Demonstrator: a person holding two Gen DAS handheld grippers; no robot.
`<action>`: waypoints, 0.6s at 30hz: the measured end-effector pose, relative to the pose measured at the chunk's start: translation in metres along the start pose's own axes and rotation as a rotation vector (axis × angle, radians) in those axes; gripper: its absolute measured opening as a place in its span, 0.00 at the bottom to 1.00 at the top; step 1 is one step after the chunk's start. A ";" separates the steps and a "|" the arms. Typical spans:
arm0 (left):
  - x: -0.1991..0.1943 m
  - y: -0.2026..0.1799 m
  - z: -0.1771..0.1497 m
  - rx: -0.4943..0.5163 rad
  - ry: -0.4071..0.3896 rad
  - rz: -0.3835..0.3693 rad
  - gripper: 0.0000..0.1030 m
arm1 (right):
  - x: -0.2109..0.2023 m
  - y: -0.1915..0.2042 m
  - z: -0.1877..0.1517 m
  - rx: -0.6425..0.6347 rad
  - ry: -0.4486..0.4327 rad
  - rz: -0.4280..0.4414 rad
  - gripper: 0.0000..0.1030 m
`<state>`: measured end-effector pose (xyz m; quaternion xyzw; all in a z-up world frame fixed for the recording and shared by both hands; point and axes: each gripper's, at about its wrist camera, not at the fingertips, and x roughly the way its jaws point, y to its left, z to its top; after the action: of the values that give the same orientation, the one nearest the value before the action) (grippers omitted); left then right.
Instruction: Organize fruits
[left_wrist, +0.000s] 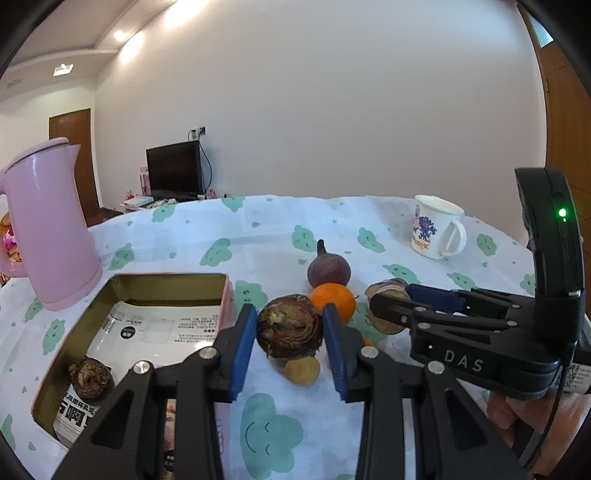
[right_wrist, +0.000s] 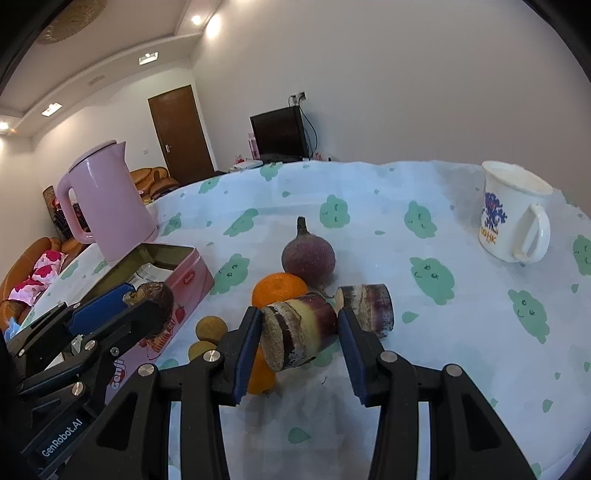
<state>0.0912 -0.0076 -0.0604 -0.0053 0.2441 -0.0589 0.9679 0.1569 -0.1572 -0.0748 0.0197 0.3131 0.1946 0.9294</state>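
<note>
Blue-padded left gripper (left_wrist: 290, 332) clenches a dark mangosteen (left_wrist: 289, 326) between its jaws, lifted beside the open tin (left_wrist: 227, 295). Right gripper (right_wrist: 300, 330) grasps a sugarcane piece (right_wrist: 301, 330) above the tablecloth (right_wrist: 461, 332), near the orange (right_wrist: 279, 288).

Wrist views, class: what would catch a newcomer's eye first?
Each tool grips something: the left tool a dark round fruit, the right tool a striped cane piece. Behind them lie an orange and a purple fruit; the pink kettle stands far left behind the open tin.
</note>
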 end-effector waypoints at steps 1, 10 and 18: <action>-0.001 0.000 0.000 0.001 -0.005 0.001 0.37 | -0.001 0.000 0.000 -0.001 -0.008 -0.001 0.43; -0.004 0.001 0.000 -0.003 -0.023 0.006 0.37 | -0.008 0.002 0.000 -0.011 -0.051 0.003 0.43; -0.008 0.002 0.000 -0.004 -0.042 0.010 0.37 | -0.016 0.002 -0.002 -0.015 -0.093 0.011 0.43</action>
<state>0.0847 -0.0048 -0.0567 -0.0073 0.2240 -0.0535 0.9731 0.1432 -0.1612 -0.0662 0.0236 0.2679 0.2008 0.9420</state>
